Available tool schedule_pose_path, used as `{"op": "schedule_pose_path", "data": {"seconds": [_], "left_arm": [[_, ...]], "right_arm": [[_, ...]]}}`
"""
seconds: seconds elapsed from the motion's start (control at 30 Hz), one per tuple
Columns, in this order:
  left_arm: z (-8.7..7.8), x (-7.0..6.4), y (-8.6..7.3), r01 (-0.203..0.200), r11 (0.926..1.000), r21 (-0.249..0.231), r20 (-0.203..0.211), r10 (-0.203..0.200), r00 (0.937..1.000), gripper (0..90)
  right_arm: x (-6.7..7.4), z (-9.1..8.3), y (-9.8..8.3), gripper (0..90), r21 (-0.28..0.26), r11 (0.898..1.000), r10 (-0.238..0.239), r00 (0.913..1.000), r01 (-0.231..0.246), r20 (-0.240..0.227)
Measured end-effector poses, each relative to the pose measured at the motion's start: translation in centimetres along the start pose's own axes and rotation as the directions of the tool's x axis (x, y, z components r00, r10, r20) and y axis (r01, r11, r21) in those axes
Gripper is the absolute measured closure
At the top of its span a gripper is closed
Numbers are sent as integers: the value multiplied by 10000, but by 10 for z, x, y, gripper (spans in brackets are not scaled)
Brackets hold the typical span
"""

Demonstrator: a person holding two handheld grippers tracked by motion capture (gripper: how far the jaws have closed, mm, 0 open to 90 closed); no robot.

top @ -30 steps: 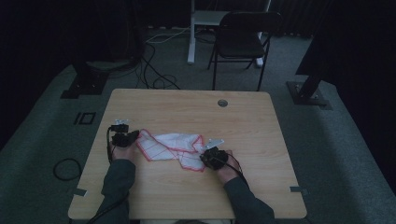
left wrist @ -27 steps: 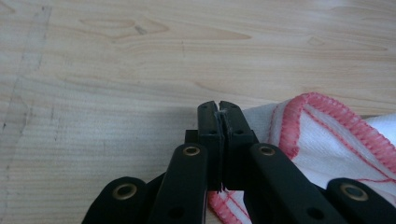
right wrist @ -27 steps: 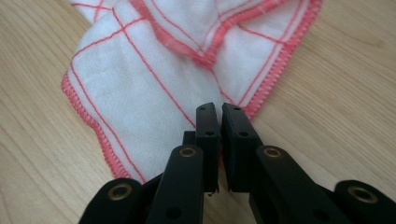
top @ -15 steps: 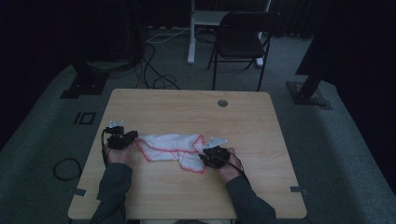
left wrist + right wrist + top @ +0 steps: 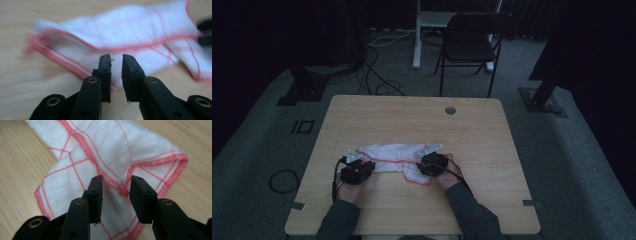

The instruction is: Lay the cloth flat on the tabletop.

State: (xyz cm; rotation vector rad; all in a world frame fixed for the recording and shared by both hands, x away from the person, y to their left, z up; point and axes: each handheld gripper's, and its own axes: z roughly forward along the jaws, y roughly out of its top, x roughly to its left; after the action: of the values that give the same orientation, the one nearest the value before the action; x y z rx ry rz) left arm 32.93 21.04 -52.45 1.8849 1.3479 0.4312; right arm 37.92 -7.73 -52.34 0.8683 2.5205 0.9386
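Observation:
A white cloth [image 5: 389, 152] with red stitched lines and red hems lies crumpled on the wooden table [image 5: 472, 135], near its front edge. My left gripper [image 5: 357, 170] is at the cloth's left end. In the left gripper view it [image 5: 116, 58] hangs over the blurred cloth [image 5: 130, 32], jaws a narrow gap apart with nothing between them. My right gripper [image 5: 432, 164] is at the cloth's right end. Its view shows the gripper [image 5: 116, 180] open over a folded red hem of the cloth [image 5: 110, 147], one jaw on either side of the fold.
A round cable hole [image 5: 450, 110] sits near the table's far edge. Behind the table stand a black folding chair [image 5: 472, 47] and a white post [image 5: 417, 35]. Cables [image 5: 377, 80] and dark stand feet [image 5: 302, 87] lie on the grey carpet.
My left gripper has moved toward the near edge and right, down to the cloth's left end. The right gripper shifted slightly. The cloth has been drawn into a narrower, more bunched shape.

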Motion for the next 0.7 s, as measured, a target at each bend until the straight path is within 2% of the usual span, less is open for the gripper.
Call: {"op": "schedule_pose_path", "data": {"seconds": [0.03,0.1,0.13,0.17,0.23,0.3,0.33,0.5,0.53,0.7], "left_arm": [[3,-5,-3,-139,9999,67,46,138,9999,777],[10,-11,-5,-292,9993,214,189,288,9994,766],[14,-17,-5,-508,9982,318,281,499,9984,761],[14,-17,-5,-508,9982,318,281,499,9984,760],[18,-22,-3,-816,9957,449,302,803,9963,759],[21,-25,-2,-1030,9931,560,298,1015,9944,759],[22,-25,-2,-1265,9898,653,313,1247,9917,774],[20,-24,-4,-1494,9862,708,305,1476,9886,827],[19,-23,-5,-1537,9854,736,324,1517,9879,843],[12,-18,-11,-1419,9873,715,510,1385,9891,867]], "right_arm": [[0,0,0,655,0,10000,0,10000,0,0],[-1,1,2,711,28,10000,36,10000,-36,-21],[-1,2,4,778,61,10000,54,10000,-54,-36],[-1,2,4,778,61,10000,54,10000,-54,-36],[-2,1,6,811,48,10000,-27,10000,27,-19],[-3,0,8,821,-2,10000,41,10000,-41,45],[-6,-2,10,829,-79,9999,127,9998,-125,149],[-11,-6,13,846,-302,9988,384,9988,-375,287],[-14,-9,15,853,-403,9976,583,9977,-569,349],[-19,-14,17,876,-554,9967,632,9963,-600,576]]}}
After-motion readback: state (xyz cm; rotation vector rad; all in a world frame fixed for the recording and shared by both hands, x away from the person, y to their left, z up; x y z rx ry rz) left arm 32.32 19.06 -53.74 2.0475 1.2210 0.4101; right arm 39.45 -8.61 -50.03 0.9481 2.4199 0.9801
